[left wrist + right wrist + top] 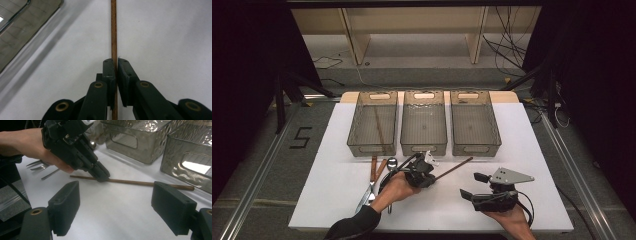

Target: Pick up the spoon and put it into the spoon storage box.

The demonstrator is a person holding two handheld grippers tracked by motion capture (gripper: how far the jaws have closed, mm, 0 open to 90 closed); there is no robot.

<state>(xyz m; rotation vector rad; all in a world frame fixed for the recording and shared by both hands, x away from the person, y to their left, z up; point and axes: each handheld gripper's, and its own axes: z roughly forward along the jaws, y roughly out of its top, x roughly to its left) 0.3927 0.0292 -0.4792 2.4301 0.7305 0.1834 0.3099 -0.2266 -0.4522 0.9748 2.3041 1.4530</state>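
The left tool (pixel 116 72) has its jaws pinched onto a single wooden chopstick (pixel 114 32), which runs straight between the two pads and on ahead across the white bench (pixel 162 37). In the right gripper view the same tool (pixel 101 176) bears down at a slant on the stick, about a third of the way along from its thin end, and the stick seems to lie flat on the bench. The chopstick looks light, stiff and smooth, so it should lift with little force, but a round, thin stick can roll or swivel between flat pads; a hold nearer the middle would likely balance it better than one near an end. The right tool (pixel 125 207) stands wide open with nothing between its jaws, low over the bench and just short of the stick. Beyond stand three clear bins (pixel 423 122); the left bin (pixel 373 122) already holds another chopstick. A knife, fork and spoon (pixel 377 175) lie by the left hand (pixel 397 187).
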